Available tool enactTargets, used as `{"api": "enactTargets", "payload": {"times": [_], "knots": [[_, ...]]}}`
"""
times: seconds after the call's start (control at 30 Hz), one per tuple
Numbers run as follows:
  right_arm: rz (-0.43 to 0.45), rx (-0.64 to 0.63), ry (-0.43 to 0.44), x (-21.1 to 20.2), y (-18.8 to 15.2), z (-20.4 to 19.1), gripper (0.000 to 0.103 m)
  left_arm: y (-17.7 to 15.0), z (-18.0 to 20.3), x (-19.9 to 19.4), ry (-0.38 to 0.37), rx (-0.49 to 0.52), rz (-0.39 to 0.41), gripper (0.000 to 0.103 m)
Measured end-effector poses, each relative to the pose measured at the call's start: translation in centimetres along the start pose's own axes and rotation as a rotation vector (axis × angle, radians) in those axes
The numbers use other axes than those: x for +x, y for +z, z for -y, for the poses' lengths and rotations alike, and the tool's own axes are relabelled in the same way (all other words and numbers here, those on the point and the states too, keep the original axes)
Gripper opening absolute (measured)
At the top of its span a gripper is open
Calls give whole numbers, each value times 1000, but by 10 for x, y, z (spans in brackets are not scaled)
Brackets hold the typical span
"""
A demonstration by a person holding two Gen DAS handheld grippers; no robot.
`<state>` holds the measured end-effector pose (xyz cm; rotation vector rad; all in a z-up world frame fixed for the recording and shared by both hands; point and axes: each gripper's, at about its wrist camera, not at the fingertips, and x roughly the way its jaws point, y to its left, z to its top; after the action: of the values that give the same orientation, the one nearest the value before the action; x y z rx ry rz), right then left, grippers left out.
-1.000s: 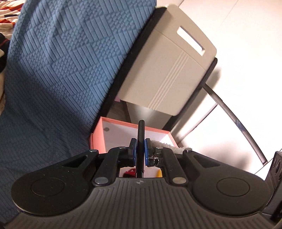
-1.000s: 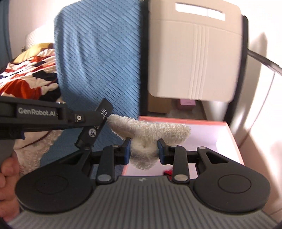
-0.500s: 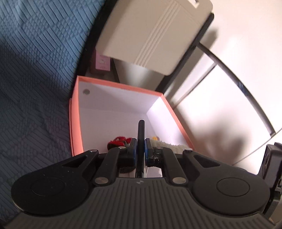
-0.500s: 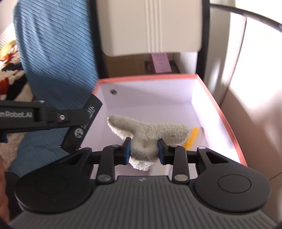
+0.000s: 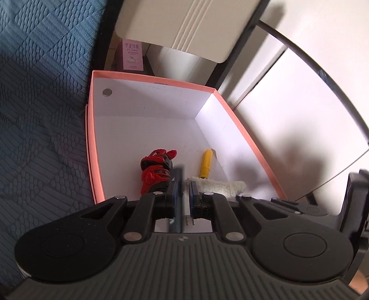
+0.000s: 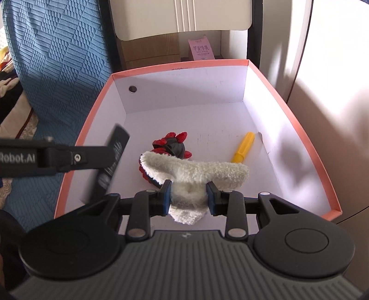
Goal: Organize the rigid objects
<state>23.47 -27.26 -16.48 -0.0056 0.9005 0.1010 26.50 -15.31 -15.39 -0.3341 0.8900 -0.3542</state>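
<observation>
Both grippers have dropped over the pink-rimmed box (image 6: 297, 129) beside a blue quilt (image 6: 60, 53) — left fingers (image 5: 175, 189) clamp a black card (image 6: 113, 159), right fingers (image 6: 213, 196) a fluffy cloth (image 6: 198, 170).

A blue quilted bedspread (image 6: 62, 69) fills the nine-to-eleven o'clock side. At twelve o'clock stands a cream panel (image 6: 182, 16) in a black frame (image 6: 252, 32), a pink carton (image 6: 201, 49) beneath it. Sunlit white cabinet fronts (image 5: 299, 110) with soft shadows take two o'clock.
</observation>
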Motion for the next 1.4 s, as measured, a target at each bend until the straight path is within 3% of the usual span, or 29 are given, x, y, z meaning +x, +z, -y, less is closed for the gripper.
{"api": "enactTargets", "payload": {"times": [0.33,0.83,1.4], "knots": [[54,20,-12,-23,11,0,46,4,-3,-28,12,-20,48,11],[242,18,65,-122,23,-35,46,4,21,-152,43,70,270,11],[223,-43,26,-174,-25,-51,46,-42,24,-208,54,54,317,12]]}}
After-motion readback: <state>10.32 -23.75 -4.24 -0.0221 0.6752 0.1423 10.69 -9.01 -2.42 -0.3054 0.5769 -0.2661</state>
